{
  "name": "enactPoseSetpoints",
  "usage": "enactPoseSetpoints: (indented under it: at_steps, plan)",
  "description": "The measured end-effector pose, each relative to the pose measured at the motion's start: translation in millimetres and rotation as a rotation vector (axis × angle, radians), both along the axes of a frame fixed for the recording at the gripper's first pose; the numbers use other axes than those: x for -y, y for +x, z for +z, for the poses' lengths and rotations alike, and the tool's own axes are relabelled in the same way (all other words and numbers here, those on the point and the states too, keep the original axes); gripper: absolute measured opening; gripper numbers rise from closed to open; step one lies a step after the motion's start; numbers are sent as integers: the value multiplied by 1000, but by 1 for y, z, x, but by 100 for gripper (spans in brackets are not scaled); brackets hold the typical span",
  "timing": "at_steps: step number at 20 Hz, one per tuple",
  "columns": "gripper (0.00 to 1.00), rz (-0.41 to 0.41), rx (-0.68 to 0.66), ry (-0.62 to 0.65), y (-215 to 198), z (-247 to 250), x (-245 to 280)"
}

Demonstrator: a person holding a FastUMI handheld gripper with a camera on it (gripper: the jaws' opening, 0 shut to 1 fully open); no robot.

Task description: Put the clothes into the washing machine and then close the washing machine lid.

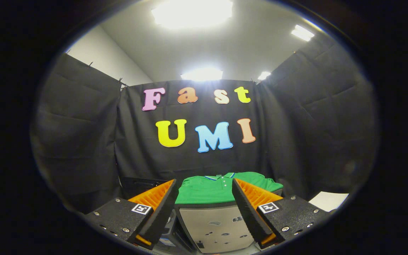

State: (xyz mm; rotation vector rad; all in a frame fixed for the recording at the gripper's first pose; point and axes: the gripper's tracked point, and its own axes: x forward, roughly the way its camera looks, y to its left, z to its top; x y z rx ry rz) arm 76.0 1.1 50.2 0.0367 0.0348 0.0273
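Observation:
A green polo shirt (221, 189) with a striped collar lies flat on top of a box-like unit with a light grey front panel (214, 225) and a dark rim. It sits ahead of my gripper (204, 182) and shows between the two fingers. The fingers are spread wide apart with nothing between them, and they are held back from the shirt. The gripper is open. I cannot tell whether this unit is the washing machine or where its lid is.
A dark box-like object (136, 184) stands to the left of the unit, behind the left finger. A white flat surface (328, 200) shows low on the right. Black cloth walls close the booth behind and at both sides.

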Motion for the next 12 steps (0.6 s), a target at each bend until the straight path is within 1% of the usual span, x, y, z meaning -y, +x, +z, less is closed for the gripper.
enactPoseSetpoints:
  at_steps: [5,12]
  plan:
    - [94,-13,-33,-6,52,5,14]
    - [94,24,-116,-13,121,-11,11]
